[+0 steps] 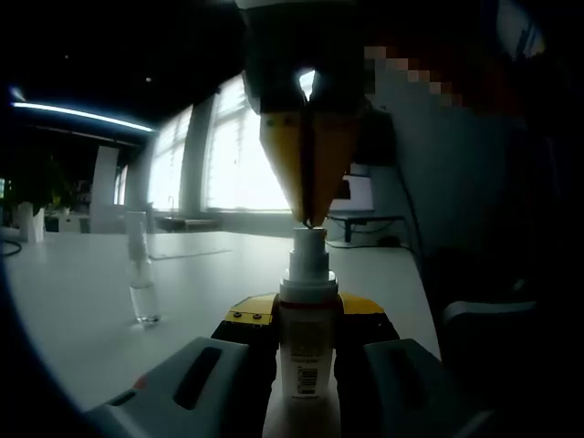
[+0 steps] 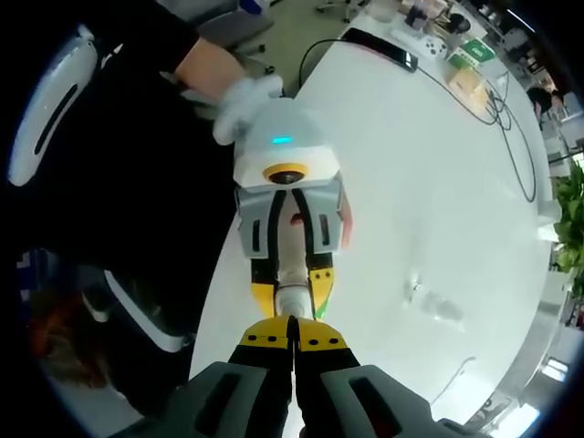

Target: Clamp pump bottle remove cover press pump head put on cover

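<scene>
Left gripper (image 1: 306,351) clamps pump bottle (image 1: 307,315); right gripper (image 2: 294,345) (jaws closed) presses pump head (image 1: 307,245)

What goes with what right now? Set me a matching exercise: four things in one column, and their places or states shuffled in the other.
1. pump bottle
2. clear cover
3. right claw
4. table

A. shut, tips at the top of the pump head
B. white, bears the cover
C. clamped in the left claw
D. standing off the bottle, apart from both claws

Pairs: 1-C, 2-D, 3-A, 4-B
</scene>
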`<state>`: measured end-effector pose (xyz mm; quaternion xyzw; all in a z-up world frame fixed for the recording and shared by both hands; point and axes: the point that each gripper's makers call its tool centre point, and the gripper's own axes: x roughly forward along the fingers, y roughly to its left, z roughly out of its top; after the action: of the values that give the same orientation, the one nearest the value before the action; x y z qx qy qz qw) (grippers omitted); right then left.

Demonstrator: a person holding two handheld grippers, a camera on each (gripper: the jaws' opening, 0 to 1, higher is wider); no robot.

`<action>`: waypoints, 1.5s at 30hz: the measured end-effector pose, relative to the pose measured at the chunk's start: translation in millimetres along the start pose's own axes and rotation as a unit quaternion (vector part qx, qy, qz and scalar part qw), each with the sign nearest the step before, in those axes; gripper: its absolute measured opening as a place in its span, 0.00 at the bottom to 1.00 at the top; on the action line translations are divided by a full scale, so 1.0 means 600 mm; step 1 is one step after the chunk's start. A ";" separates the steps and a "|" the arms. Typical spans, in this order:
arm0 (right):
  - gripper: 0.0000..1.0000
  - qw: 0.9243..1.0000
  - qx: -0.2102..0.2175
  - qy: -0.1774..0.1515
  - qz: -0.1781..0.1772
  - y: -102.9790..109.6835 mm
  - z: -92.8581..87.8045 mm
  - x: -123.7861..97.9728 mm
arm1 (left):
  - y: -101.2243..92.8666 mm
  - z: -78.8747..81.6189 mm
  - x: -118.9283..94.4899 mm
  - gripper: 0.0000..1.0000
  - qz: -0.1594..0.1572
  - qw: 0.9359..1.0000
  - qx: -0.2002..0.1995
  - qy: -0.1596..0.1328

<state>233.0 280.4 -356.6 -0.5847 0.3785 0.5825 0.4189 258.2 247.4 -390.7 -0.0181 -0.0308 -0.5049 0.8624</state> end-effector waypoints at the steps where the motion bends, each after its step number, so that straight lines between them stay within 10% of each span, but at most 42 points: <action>1: 0.00 1.000 -0.001 0.000 0.000 0.000 0.000 0.000 | 0.000 0.000 0.000 0.14 0.000 1.000 0.000 0.000; 45: 0.00 1.000 0.001 0.008 0.007 0.001 0.001 0.010 | 0.001 0.000 0.000 0.14 0.002 1.000 0.002 0.000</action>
<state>232.6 281.3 -362.6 -0.5864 0.3865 0.5806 0.4120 258.8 247.9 -390.7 -0.0165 -0.0314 -0.5033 0.8634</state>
